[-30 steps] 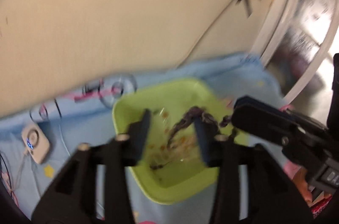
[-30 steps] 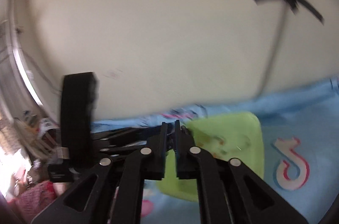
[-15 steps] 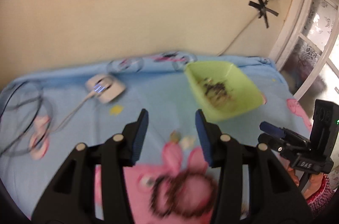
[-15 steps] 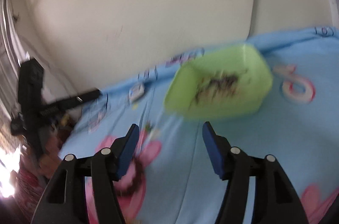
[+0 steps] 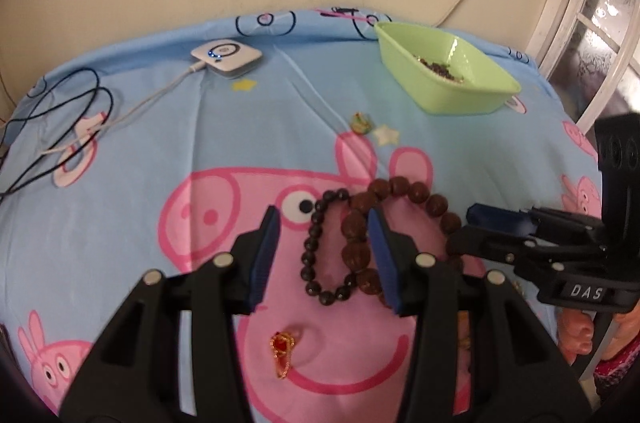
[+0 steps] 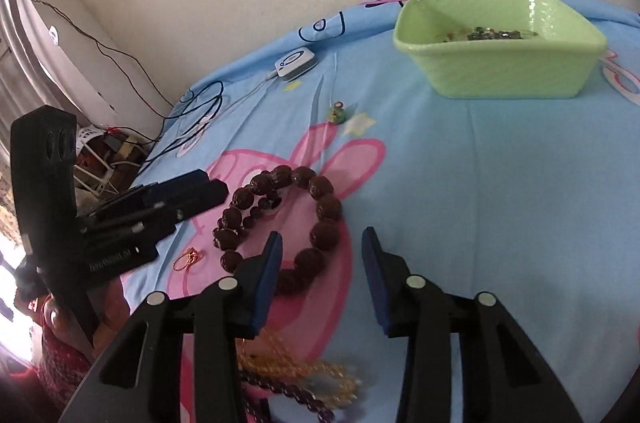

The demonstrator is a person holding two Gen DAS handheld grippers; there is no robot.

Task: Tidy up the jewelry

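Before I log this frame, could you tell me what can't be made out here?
- Green tray contents: too small in both views.
- Yellow bead strand: partly behind the right gripper, right wrist view.
- Big brown bracelet: part hidden by the left gripper, left wrist view.

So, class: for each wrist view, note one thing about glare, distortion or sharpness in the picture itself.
Left wrist view: sharp; fisheye bends the bedsheet edge into an arc; a glare streak lies inside the green tray. Right wrist view: sharp on the brown bead bracelet, blown-out white at the lower left edge.
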